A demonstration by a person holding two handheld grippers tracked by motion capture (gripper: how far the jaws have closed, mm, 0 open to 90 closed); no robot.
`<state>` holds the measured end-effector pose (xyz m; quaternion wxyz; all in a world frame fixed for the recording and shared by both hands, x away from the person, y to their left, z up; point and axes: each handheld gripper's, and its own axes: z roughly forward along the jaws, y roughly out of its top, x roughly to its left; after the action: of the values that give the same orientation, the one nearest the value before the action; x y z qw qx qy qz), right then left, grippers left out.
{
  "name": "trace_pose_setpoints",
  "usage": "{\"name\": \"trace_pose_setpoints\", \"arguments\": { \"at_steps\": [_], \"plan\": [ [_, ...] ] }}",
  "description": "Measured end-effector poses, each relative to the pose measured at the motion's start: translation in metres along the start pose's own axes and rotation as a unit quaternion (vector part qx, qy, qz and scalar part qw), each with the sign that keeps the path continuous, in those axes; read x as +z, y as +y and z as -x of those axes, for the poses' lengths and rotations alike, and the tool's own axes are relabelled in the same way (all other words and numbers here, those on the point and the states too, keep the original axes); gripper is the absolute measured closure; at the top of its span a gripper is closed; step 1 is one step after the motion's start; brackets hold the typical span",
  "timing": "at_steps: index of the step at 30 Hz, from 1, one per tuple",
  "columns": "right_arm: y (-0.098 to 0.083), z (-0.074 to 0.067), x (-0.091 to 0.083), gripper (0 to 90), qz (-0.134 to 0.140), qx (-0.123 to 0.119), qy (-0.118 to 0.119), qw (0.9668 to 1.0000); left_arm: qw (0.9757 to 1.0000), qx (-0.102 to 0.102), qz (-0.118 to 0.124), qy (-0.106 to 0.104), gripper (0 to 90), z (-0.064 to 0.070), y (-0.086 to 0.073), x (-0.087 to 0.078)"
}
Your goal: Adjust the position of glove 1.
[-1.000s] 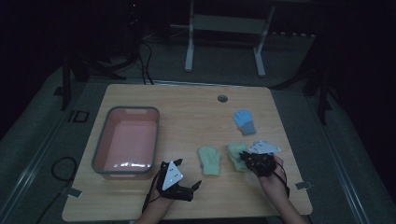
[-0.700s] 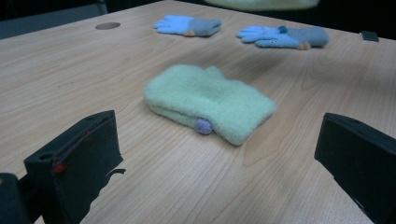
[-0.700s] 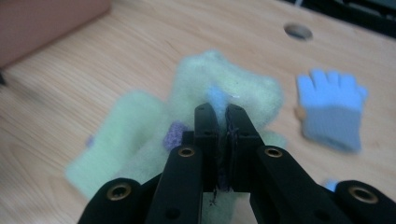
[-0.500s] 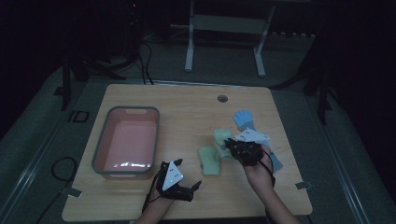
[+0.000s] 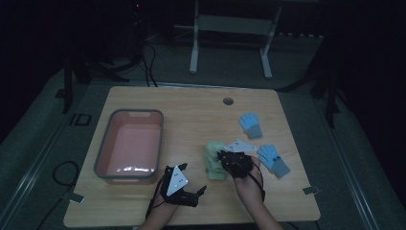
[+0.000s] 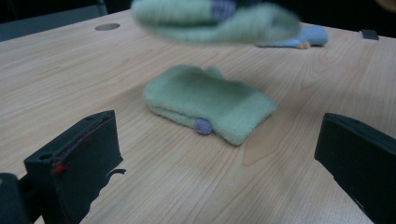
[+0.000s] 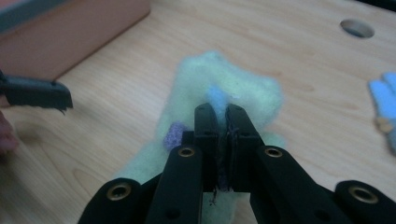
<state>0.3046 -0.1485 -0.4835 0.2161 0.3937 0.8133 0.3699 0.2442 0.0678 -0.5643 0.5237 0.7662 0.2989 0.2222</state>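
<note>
High view: right gripper [image 5: 225,156] has carried a green mitten [image 5: 214,147] leftward off its earlier spot, and it now hangs over the second green mitten [image 5: 216,170], likely bound for the pink bin [image 5: 106,146]. Two blue mittens [image 5: 251,124] lie well apart.

Left gripper view: left gripper [image 6: 219,163] jaws spread wide, nothing between them; the lying mitten is fuzzy, with a purple button.

Right gripper view: jaws clenched on the carried mitten's fleece.
</note>
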Motion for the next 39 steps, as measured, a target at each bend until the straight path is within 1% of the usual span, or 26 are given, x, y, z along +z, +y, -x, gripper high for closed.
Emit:
{"name": "trace_pose_setpoints", "arguments": {
  "at_steps": [1,4,6,7,10,14,17,23,26,27,29,32,33,35,36,39],
  "plan": [
    [-0.002,-0.001,0.002,84.8,-0.002,0.001,-0.005,1.0,1.0,0.0,0.0,0.0,0.6,0.0,0.0,0.0],
    [-0.006,-0.001,0.008,84.8,-0.011,0.015,-0.003,0.9998,1.0,-0.001,0.0,0.0,0.6,0.0,0.0,0.0],
    [-0.01,-0.001,0.011,84.8,-0.017,0.018,-0.002,0.9997,1.0,-0.001,0.0,0.0,0.6,0.0,0.0,0.0],
    [-0.012,-0.002,0.012,84.8,-0.019,0.017,-0.004,0.9997,1.0,0.0,-0.001,0.0,0.6,0.0,0.0,0.0],
    [-0.017,-0.003,0.018,84.8,-0.03,0.018,0.002,0.9994,1.0,0.0,-0.001,-0.001,0.5,0.0,0.0,0.0],
    [-0.021,-0.004,0.025,84.2,-0.04,0.017,0.003,0.9991,1.0,0.0,-0.002,-0.001,0.6,0.0,0.0,0.0],
    [-0.024,-0.005,0.031,83.5,-0.051,0.013,0.007,0.9986,1.0,0.001,-0.002,-0.002,0.6,0.0,0.0,0.0],
    [-0.031,-0.002,0.037,82.5,-0.06,0.02,0.021,0.9978,1.0,0.001,-0.002,-0.001,0.6,0.0,0.0,0.0],
    [-0.031,0.0,0.037,82.4,-0.06,0.021,0.026,0.9977,1.0,0.004,-0.003,-0.006,0.6,0.001,0.0,0.0],
    [-0.031,0.0,0.037,82.4,-0.059,0.02,0.027,0.9977,1.0,0.007,-0.002,-0.005,0.6,0.001,0.0,0.0],
    [-0.031,0.001,0.038,82.3,-0.059,0.02,0.029,0.9976,0.9999,0.014,-0.004,-0.008,0.5,0.002,0.0,0.0],
    [-0.031,0.001,0.037,80.7,-0.059,0.02,0.033,0.9976,0.9998,0.018,-0.005,-0.008,0.6,0.003,0.0,0.001],
    [-0.031,0.002,0.037,79.8,-0.057,0.022,0.035,0.9975,0.9998,0.017,-0.006,-0.009,0.6,0.003,0.0,0.001],
    [-0.029,0.002,0.034,78.8,-0.051,0.02,0.037,0.9978,0.9997,0.01,-0.008,-0.018,0.6,0.001,0.0,0.001],
    [-0.028,0.002,0.032,78.0,-0.049,0.018,0.036,0.998,0.9998,0.007,-0.008,-0.014,0.6,0.001,0.0,0.001],
    [-0.025,0.006,0.027,73.2,-0.043,0.019,0.045,0.9979,0.9998,-0.007,-0.01,-0.019,0.6,-0.002,0.0,0.001]
  ]
}}
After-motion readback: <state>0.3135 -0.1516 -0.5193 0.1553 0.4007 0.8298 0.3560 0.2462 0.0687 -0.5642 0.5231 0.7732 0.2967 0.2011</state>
